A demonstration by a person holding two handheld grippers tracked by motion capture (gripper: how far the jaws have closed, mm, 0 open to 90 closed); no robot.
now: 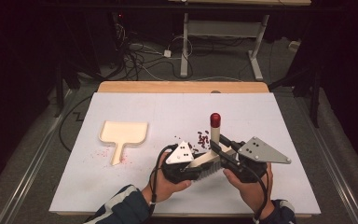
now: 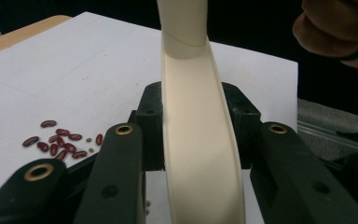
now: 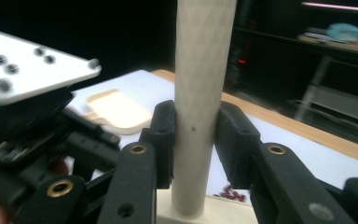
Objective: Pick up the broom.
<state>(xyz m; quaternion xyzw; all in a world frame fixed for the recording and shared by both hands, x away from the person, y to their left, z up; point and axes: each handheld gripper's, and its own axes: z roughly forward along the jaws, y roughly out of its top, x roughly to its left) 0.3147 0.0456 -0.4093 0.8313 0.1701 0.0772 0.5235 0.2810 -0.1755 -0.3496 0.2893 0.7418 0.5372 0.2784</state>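
A cream hand brush stands on the white table, its round handle [image 1: 215, 133] upright and topped by a red cap [image 1: 215, 119]. My right gripper [image 1: 220, 145] is shut on that handle [image 3: 200, 70], the pads pressing on both sides. My left gripper [image 1: 196, 162] is shut on the brush's flat cream head [image 2: 200, 154], low by the table. Several dark red beans [image 1: 203, 138] lie scattered just behind the brush, and in the left gripper view the beans [image 2: 60, 141] sit left of the jaws. A cream dustpan [image 1: 123, 133] lies flat further left.
The white table sheet [image 1: 135, 191] has a wooden strip [image 1: 182, 87] along its far edge. Small red specks [image 1: 103, 152] lie around the dustpan's handle. Another table's legs [image 1: 185, 46] and cables stand on the floor beyond. The other hand [image 2: 335, 32] shows at top right.
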